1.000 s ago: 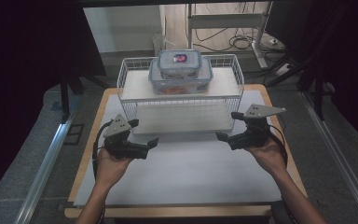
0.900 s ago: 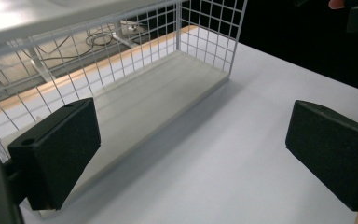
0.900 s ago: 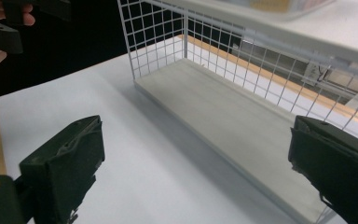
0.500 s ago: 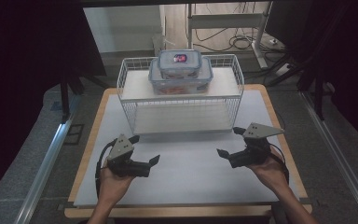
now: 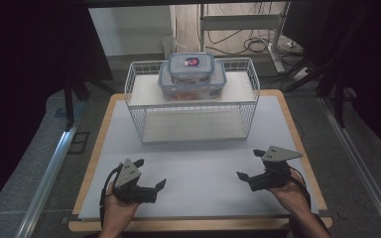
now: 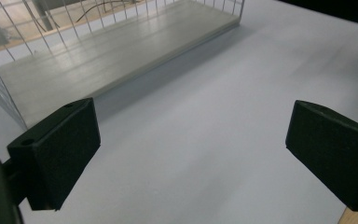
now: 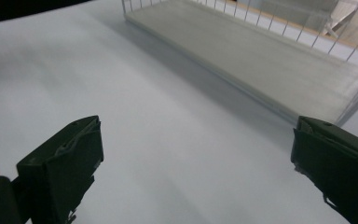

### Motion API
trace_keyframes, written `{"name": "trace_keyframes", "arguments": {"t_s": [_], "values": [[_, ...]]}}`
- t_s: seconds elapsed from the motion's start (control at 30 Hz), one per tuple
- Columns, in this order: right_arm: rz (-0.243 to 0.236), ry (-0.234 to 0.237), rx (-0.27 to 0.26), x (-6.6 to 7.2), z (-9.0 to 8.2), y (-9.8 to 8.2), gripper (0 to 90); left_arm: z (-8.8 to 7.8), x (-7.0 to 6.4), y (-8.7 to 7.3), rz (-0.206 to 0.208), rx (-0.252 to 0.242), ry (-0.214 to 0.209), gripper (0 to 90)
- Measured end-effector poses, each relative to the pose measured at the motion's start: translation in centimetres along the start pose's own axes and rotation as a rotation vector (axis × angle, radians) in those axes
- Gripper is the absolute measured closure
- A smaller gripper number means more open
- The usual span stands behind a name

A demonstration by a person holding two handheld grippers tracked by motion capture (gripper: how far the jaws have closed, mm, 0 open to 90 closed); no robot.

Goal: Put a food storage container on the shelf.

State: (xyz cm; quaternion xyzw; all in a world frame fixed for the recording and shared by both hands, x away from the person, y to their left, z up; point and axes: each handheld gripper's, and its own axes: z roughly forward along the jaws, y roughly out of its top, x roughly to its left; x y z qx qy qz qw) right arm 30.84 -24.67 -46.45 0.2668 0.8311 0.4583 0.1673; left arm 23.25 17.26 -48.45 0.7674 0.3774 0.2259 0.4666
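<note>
Left gripper: gaping wide, holding nothing.
Right gripper: likewise.
Risk: stacked clear plastic lidded containers toppling off white wire rack if nudged.

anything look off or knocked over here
Nothing stands out. The two stacked containers sit squarely on top of the wire rack, lids on, nothing spilled. The left gripper and right gripper are open and empty above the white mat.
</note>
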Motion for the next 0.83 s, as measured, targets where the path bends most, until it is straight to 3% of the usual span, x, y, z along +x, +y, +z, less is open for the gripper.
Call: {"name": "trace_keyframes", "arguments": {"t_s": [0.1,0.23,0.37,0.57,0.83], "values": [[0.000,-0.003,0.023,0.0,0.2,-0.8,2.0,0.6,-0.1,-0.7,0.001,0.023,-0.002,2.7],[-0.001,0.002,0.060,0.0,0.6,-2.0,2.0,1.5,-0.3,-1.3,0.042,0.067,0.022,2.7],[-0.001,-0.004,0.106,-0.4,1.2,-3.2,2.1,2.2,-0.3,-1.8,0.053,0.114,0.021,2.6],[0.036,0.019,0.150,-1.1,2.0,-3.9,2.2,2.9,0.4,-2.6,0.022,0.187,0.017,2.3],[0.034,0.025,0.170,-1.1,2.3,-4.1,2.4,3.1,0.5,-2.5,0.015,0.203,0.019,2.3]]}}
